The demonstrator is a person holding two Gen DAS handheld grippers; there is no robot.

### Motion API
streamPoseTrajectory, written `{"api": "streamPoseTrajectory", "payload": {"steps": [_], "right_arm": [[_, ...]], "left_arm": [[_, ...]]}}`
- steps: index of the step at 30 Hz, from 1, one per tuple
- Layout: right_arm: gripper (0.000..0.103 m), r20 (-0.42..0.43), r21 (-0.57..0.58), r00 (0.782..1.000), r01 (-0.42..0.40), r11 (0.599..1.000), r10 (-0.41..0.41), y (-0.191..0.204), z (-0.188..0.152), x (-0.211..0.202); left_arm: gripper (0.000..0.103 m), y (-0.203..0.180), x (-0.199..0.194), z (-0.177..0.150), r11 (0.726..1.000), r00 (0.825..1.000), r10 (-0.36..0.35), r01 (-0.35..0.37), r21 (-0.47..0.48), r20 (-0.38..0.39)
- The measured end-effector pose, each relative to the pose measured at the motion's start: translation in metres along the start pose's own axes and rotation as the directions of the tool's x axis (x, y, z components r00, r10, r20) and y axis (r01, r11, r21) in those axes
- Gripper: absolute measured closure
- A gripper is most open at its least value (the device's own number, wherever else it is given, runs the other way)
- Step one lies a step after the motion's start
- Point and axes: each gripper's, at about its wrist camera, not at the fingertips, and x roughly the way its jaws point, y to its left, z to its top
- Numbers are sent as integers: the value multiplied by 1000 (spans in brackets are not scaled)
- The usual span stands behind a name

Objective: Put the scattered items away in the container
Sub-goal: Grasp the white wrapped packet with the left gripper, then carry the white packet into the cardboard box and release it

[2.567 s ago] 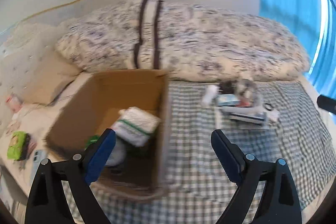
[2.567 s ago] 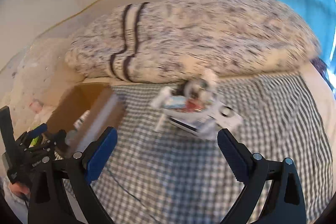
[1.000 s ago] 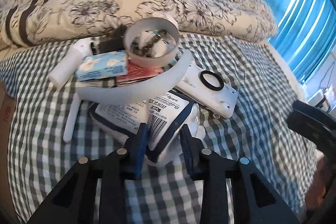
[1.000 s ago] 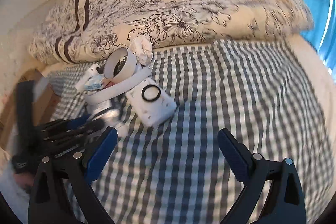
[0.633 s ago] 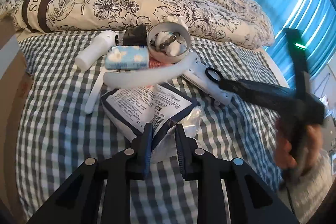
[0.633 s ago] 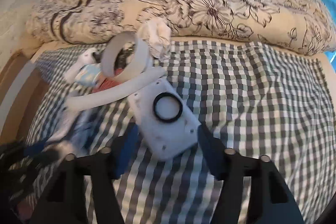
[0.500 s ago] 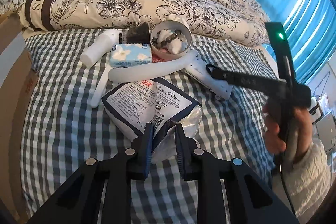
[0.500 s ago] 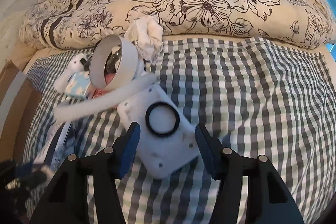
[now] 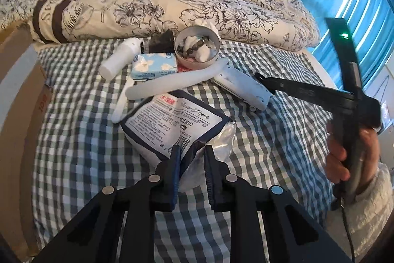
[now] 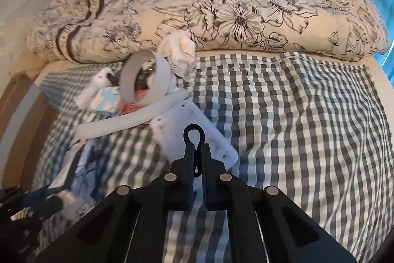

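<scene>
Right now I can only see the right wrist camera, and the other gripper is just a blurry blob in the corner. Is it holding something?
Observer: Yes, the left gripper is shut on a corner of the tissue paper pack.
Operator: What's inside that white ring thing? It's sideways for me.
Observer: The round white tub holds a dark bead bracelet and crumpled white bits.
Operator: My right gripper pinches the black ring. Who's holding it?
Observer: A hand with a fluffy white sleeve grips its handle.
</scene>
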Motion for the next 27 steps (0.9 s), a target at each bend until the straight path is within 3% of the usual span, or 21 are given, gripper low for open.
{"api": "streamPoseTrajectory", "payload": {"steps": [8,16,27], "right_arm": [[98,87,3,991,-101,995,101,31,-31,-81],[98,156,-34,975,-156,987,160,79,-46,-151],[98,218,-185,936,-239,953,277,197,-29,-215]], "left_arm": [[90,-6,-46,-1,1000,998,14,-15,7,60],[90,-3,-124,-5,1000,985,25,-27,8,168],[90,51,-229,10,995,960,100,-91,-44,262]]}}
